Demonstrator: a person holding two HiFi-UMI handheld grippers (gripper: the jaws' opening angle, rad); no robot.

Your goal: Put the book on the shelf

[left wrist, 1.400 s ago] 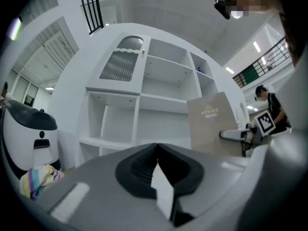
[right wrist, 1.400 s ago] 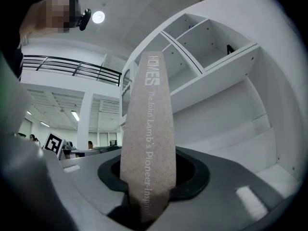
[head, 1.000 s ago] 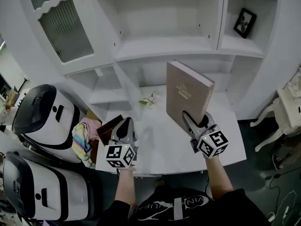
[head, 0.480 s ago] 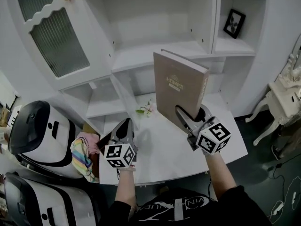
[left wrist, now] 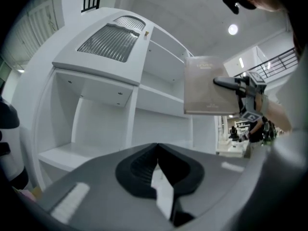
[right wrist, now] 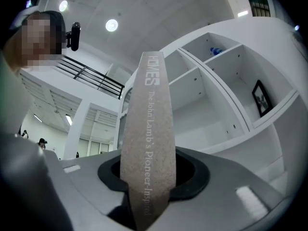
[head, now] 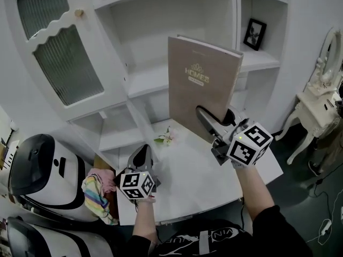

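Tan book (head: pixel 201 84), upright above the counter (head: pixel 193 170), is clamped in my right gripper's (head: pixel 214 119) fingers; my left gripper's (head: pixel 141 153) fingers are together, empty. Carrying step; next, I judge, it needs lining up with the far shelf (head: pixel 144 82).

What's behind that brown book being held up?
An open middle compartment of the white shelving. The book hides part of its shelf board and back wall, so anything there goes unseen.

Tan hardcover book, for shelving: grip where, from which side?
Lower spine end of the tan hardcover book, jaws across both covers, coming from the person's side, as the right gripper holds it. The book is thin, flat and upright; that leaves its far edge free toward the white shelf.
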